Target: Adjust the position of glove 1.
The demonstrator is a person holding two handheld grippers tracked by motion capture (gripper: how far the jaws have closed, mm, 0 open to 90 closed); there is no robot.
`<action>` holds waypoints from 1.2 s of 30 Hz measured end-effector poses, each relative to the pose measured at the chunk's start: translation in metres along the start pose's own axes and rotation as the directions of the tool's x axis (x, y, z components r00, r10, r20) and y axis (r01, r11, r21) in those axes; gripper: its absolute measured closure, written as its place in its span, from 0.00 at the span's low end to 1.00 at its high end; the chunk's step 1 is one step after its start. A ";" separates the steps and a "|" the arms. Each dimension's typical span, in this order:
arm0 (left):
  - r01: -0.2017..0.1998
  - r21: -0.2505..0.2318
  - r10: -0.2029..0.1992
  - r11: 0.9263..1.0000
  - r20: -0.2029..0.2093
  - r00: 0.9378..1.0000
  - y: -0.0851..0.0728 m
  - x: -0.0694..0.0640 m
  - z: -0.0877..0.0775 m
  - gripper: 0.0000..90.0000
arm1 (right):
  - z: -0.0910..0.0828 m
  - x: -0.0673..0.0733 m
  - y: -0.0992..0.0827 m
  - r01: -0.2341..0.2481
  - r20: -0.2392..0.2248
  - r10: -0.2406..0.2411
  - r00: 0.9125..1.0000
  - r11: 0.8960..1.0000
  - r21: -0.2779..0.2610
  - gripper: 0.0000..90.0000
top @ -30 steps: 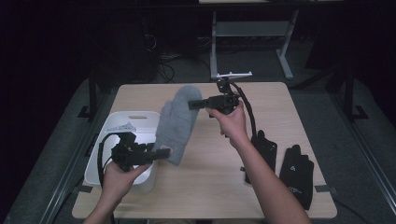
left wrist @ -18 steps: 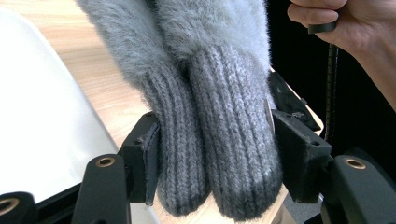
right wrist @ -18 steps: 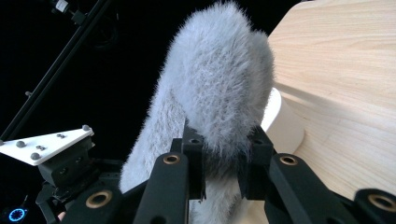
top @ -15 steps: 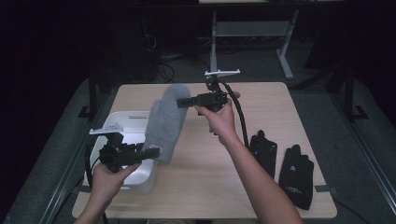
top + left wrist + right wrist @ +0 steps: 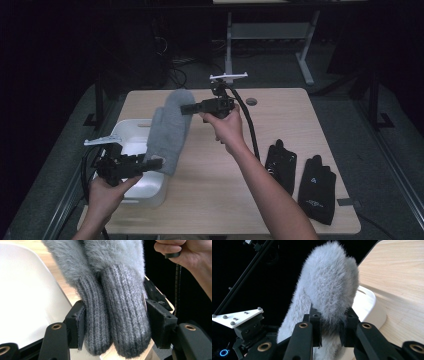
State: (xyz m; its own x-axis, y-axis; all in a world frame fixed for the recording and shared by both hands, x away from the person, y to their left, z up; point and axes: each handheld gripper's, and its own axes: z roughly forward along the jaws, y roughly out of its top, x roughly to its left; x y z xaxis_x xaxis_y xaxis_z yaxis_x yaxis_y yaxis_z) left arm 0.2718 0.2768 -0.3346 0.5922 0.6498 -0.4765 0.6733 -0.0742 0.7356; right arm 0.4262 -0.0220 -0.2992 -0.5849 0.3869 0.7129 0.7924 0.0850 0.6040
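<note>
While stretched between them, grey mittens (image 5: 167, 131), cuffs pinched in left claw (image 5: 156, 162), fuzzy tips in right claw (image 5: 187, 108)

fuzzy mittens (image 5: 169, 127), centre-left of frame: pale grey fluff, w/ darker grey rib-knit cuffs (image 5: 117, 322). tub (image 5: 131, 145), lower left: plain white. bench (image 5: 280, 105): light wood grain. two gloves (image 5: 300, 177), lower right: black w/ small white logo. both hand-held grippers black; brass-coloured rivets, light grey top plates.

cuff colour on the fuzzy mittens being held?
Dark grey ribbed knit cuffs; the fuzzy mittens above are lighter grey. Clearest in the left gripper view.
</note>
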 end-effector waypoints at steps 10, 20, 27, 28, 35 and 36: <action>0.009 -0.005 -0.009 1.000 -0.026 1.000 -0.004 0.007 -0.011 0.43 | 0.018 0.003 0.003 0.003 -0.014 -0.003 1.000 1.000 0.014 0.83; 0.020 -0.007 -0.021 1.000 -0.045 0.999 -0.010 0.016 -0.026 0.43 | 0.038 0.008 0.004 0.004 -0.026 -0.003 1.000 1.000 0.031 0.83; 0.047 -0.012 -0.048 0.999 -0.061 0.997 -0.017 0.027 -0.034 0.43 | 0.057 0.012 0.005 0.012 -0.034 -0.010 0.999 0.998 0.057 0.83; 0.051 -0.013 -0.052 0.999 -0.065 0.997 -0.018 0.027 -0.035 0.43 | 0.059 0.011 0.004 0.014 -0.033 -0.012 0.999 0.998 0.060 0.83; 0.063 -0.011 -0.064 0.998 -0.075 0.995 -0.023 0.033 -0.041 0.43 | 0.072 0.012 0.004 0.015 -0.036 -0.012 0.999 0.997 0.075 0.83; 0.064 -0.011 -0.064 0.998 -0.075 0.995 -0.024 0.034 -0.041 0.43 | 0.074 0.012 0.003 0.015 -0.037 -0.013 0.999 0.997 0.077 0.83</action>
State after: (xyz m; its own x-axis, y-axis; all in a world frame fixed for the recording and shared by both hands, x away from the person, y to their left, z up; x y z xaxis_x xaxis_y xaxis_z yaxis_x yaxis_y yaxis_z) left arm 0.2574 0.3321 -0.3488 0.5129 0.7081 -0.4853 0.7045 -0.0241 0.7093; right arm 0.4347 0.0508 -0.3150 -0.6008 0.3517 0.7179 0.7943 0.1613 0.5857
